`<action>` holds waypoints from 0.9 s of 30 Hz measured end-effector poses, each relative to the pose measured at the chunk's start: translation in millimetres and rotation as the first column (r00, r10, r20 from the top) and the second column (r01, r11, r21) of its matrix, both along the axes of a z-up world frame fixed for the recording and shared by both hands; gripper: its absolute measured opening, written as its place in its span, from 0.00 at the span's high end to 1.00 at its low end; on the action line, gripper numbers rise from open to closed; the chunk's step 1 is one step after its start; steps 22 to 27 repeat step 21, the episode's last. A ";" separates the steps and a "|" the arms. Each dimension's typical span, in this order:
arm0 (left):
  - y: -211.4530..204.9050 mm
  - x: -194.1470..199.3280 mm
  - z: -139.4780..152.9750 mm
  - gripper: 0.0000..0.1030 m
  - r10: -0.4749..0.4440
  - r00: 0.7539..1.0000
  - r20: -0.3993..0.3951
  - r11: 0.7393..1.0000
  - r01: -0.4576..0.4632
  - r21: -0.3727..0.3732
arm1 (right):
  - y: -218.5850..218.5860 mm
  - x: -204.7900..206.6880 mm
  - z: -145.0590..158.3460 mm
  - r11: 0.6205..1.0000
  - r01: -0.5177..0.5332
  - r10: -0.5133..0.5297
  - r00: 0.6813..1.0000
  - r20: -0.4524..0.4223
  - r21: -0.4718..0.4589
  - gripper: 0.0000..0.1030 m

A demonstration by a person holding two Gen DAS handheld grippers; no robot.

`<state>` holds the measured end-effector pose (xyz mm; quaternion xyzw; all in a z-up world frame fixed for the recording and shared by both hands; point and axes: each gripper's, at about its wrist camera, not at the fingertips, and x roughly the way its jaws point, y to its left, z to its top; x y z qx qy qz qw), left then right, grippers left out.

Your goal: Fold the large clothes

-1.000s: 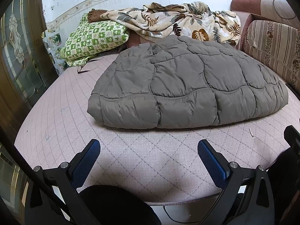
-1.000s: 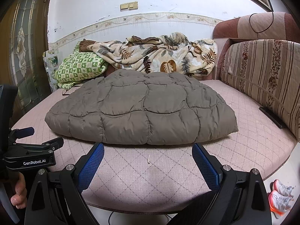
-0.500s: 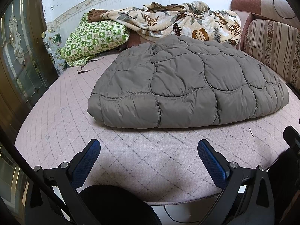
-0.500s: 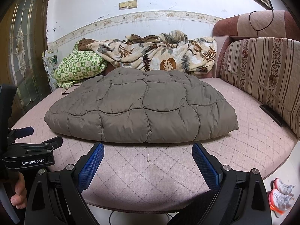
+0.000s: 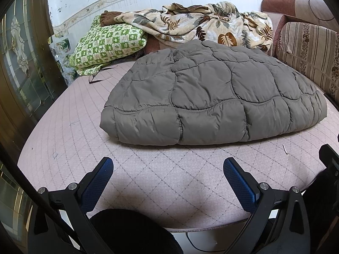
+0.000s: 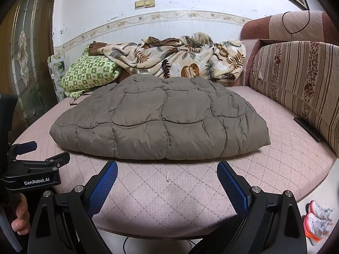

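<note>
A grey-brown quilted padded coat (image 5: 214, 99) lies folded into a thick flat bundle in the middle of the pink quilted bed (image 5: 70, 135). The right wrist view shows the same coat (image 6: 163, 122) from lower down. My left gripper (image 5: 168, 167) hovers over the bed's front edge, short of the coat, open and holding nothing. My right gripper (image 6: 167, 171) is likewise open and empty, just in front of the coat's near fold. At the left edge of the right wrist view, the left gripper's body (image 6: 31, 169) and a person's hand (image 6: 20, 218) appear.
Against the back wall lie a green checked pillow (image 5: 108, 44) and a crumpled leaf-print blanket (image 5: 203, 25). A striped sofa back (image 6: 296, 80) borders the bed's right side, with a dark flat object (image 6: 308, 129) at its foot. Shoes (image 6: 315, 218) sit on the floor, lower right.
The right wrist view has dropped slightly and edged closer to the coat. The left gripper and the coat have stayed put.
</note>
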<state>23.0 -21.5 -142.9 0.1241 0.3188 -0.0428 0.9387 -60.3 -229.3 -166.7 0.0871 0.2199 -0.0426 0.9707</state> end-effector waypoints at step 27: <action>11.7 4.8 4.2 0.00 0.038 0.999 -0.019 0.999 -0.037 0.017 | -1.0 1.8 -0.6 1.000 0.002 -0.002 1.000 -0.010 -0.002 0.06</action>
